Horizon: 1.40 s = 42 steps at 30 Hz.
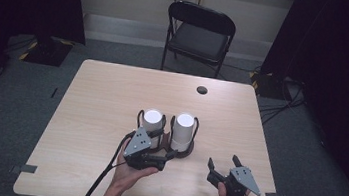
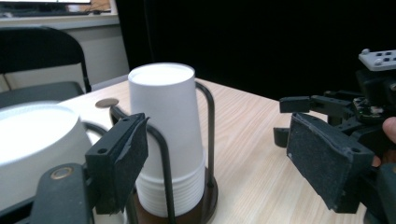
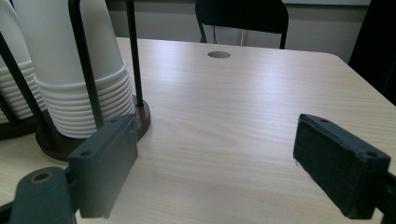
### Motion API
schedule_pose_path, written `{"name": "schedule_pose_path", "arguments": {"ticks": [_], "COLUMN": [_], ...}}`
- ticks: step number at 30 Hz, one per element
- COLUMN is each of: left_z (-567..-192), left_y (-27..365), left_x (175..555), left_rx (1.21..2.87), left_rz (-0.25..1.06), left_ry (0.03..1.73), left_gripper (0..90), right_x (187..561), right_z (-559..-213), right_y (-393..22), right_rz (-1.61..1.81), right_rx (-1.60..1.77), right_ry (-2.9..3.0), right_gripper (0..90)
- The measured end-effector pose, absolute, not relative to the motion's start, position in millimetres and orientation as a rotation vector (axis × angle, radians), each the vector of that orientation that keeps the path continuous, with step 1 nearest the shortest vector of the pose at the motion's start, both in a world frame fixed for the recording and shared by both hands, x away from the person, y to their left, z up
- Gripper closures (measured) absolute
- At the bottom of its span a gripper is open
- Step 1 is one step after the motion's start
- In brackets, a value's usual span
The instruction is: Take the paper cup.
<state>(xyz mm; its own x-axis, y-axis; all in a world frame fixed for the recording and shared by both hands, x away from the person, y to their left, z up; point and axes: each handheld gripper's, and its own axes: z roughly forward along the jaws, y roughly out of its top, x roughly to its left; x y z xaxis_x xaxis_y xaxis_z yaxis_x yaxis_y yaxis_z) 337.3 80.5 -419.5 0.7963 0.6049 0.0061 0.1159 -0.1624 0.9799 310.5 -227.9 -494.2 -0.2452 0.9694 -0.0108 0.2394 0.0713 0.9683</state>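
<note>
Two stacks of upturned white paper cups stand side by side mid-table, each in a black wire holder on a dark round base. My left gripper [image 1: 164,144] is open just in front of them. In the left gripper view the right stack [image 2: 166,140] rises just beyond its open jaws, toward the left one, and the left stack [image 2: 37,140] sits at the near left. My right gripper [image 1: 223,162] is open and holds nothing, off to the right of the right stack [image 1: 183,129]. In the right gripper view that stack [image 3: 79,70] stands at the left.
A black folding chair [image 1: 198,35] stands behind the table's far edge. A round cable hole [image 1: 202,90] sits near the far side of the wooden table [image 1: 102,99]. Dark curtains hang on both sides, and cables lie on the floor at the right.
</note>
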Motion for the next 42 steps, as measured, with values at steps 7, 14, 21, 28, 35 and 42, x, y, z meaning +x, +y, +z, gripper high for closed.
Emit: {"name": "schedule_pose_path", "arguments": {"ticks": [7,14,21,28,35,42], "left_z": [-417,-408,-401,-396,-392,-394], "left_y": [77,72,66,55,48,42], "left_x": [346,354,366,381,399,408], "left_rx": [1.72,1.694,1.709,1.718,1.712,1.732], "left_rz": [0.487,0.513,0.493,0.488,0.472,0.467], "left_ry": [0.567,0.583,0.569,0.558,0.589,0.595], "left_gripper": [20.7,21.4,20.8,20.9,21.2,21.9], "right_x": [310,310,309,309,309,312], "right_z": [-494,-494,-494,-494,-494,-494], "right_y": [-228,-228,-229,-228,-228,-229], "right_rz": [1.229,1.232,1.239,1.238,1.237,1.232], "right_rx": [1.232,1.232,1.225,1.223,1.217,1.244], "right_ry": [1.599,1.596,1.587,1.589,1.597,1.616], "right_gripper": [13.5,13.6,14.0,14.2,14.5,15.6]}}
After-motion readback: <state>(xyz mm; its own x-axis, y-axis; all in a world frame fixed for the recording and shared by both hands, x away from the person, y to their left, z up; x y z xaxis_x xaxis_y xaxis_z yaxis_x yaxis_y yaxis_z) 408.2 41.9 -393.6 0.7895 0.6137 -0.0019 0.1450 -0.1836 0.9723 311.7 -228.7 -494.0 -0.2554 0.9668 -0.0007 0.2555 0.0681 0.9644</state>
